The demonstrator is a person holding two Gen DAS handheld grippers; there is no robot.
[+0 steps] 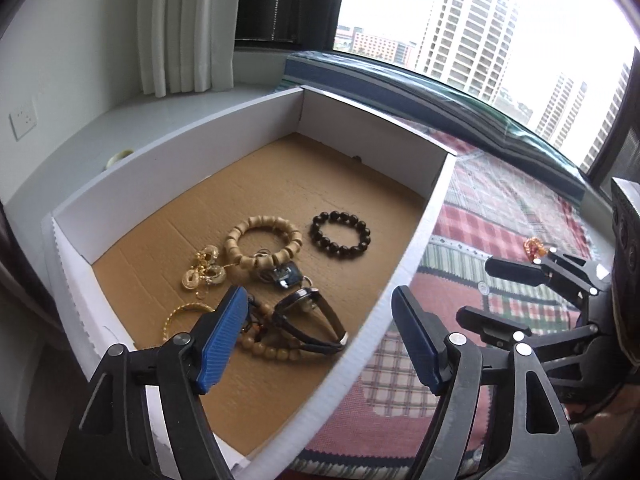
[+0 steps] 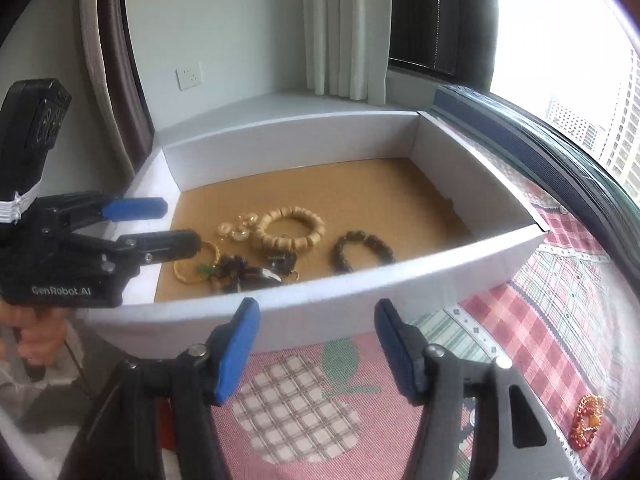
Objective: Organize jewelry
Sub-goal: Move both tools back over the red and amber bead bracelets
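A white box (image 1: 416, 236) with a brown cardboard floor holds jewelry: a tan bead bracelet (image 1: 262, 244), a black bead bracelet (image 1: 340, 234), gold earrings (image 1: 204, 272), a gold bangle (image 1: 182, 316), a watch (image 1: 308, 312) and a bead string. My left gripper (image 1: 320, 316) is open and empty above the box's near corner; it shows in the right wrist view (image 2: 180, 224). My right gripper (image 2: 316, 320) is open and empty over the cloth just outside the box wall (image 2: 360, 292). A red-orange beaded piece (image 2: 587, 420) lies on the cloth at the right; it also shows in the left wrist view (image 1: 534, 247).
The box sits on a plaid patchwork cloth (image 2: 560, 300) by a window sill. A curtain (image 1: 180, 24) and a wall socket (image 1: 24, 118) are behind. A pale ring (image 1: 118, 157) lies on the ledge behind the box.
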